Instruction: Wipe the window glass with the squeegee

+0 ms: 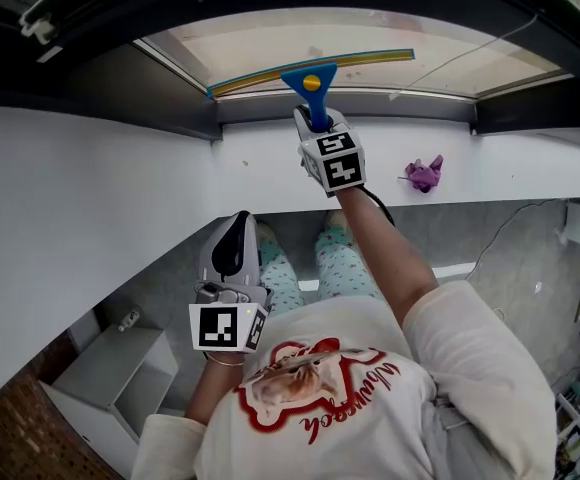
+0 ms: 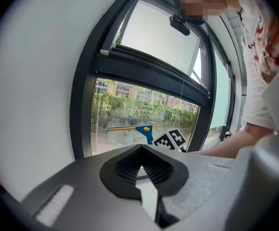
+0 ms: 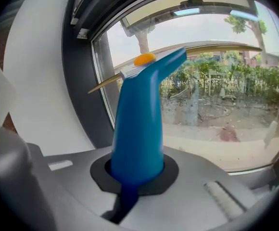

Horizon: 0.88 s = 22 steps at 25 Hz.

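Currently the right gripper [image 1: 317,118] is clenched on the handle of the blue squeegee [image 1: 310,71]; its blade lies against the window glass [image 1: 390,38], low on the pane; the left gripper [image 1: 236,223] hangs closed and empty; wiping seems under way, and the next stroke needs even pressure.

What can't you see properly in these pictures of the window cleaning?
- Squeegee handle's bottom end: right gripper view, hidden inside the shut right gripper.
- Purple thing on the sill: head view, too small to identify.
- Whether the blade touches the glass: head view, too small to tell.
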Motion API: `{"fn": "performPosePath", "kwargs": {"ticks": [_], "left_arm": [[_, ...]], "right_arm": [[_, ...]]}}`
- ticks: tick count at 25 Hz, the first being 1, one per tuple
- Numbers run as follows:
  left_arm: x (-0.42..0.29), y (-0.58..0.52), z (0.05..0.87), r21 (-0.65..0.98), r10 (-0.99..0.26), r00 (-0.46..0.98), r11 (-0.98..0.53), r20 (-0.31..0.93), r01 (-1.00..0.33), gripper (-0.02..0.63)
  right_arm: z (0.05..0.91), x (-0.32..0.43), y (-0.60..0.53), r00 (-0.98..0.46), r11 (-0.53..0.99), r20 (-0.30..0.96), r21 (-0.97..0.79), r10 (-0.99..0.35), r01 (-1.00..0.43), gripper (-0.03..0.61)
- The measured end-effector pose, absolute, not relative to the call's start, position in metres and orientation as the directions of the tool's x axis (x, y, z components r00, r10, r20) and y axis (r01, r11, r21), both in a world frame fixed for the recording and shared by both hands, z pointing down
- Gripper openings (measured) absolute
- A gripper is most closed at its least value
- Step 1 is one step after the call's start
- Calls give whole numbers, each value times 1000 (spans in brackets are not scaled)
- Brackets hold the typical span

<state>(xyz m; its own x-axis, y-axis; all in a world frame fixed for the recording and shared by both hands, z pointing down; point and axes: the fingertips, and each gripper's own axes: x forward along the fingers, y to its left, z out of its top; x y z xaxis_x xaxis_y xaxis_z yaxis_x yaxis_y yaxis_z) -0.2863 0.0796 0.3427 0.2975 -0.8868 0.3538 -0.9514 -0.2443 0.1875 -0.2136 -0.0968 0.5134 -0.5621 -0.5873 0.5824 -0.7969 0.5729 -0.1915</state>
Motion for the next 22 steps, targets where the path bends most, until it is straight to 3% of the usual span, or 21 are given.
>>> {"fn": "performPosePath", "kwargs": {"ticks": [10,22], "left_arm": [[-289,77,357,193,-875,283,-223,392,-956,0],[-283,62,367,209,-884,256,-185,391,-960,0]], "right_arm": [[542,-183,-142,-496,459,594,-228,-633,-859,26],[581,-178,-144,-503,432,604,-274,-618,-859,26]]}}
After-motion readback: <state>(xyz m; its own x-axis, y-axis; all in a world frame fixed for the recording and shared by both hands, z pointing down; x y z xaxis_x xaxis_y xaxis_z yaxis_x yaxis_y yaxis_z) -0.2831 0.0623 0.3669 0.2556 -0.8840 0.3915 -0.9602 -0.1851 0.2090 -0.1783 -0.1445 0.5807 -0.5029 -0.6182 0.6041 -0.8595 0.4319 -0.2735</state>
